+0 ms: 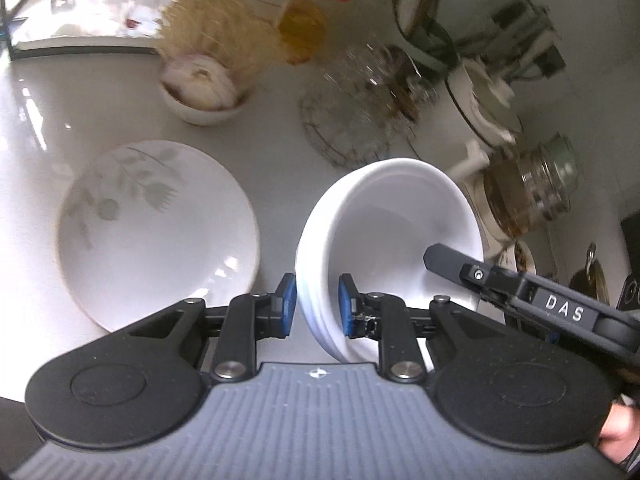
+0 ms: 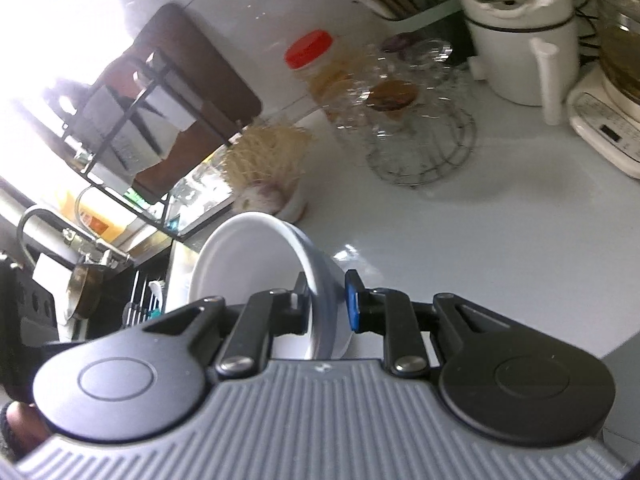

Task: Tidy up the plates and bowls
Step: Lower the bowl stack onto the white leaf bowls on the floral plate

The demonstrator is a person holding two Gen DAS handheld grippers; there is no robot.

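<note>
Left wrist: my left claw [image 1: 317, 306] pinches the white bowl [image 1: 394, 216] rim, my right claw [image 2: 329, 300] the opposite rim, sharing its weight; leaf-patterned plate [image 1: 156, 232] lies left.

A glossy white table [image 1: 36, 128] is seen. Ahead and left of the left gripper [image 1: 317, 309], a leaf-patterned plate [image 1: 156, 232] lies on it; beyond, a small filled bowl [image 1: 204, 98], a red-capped jar [image 1: 308, 20] and a wire stand [image 1: 348, 128] are set.
</note>
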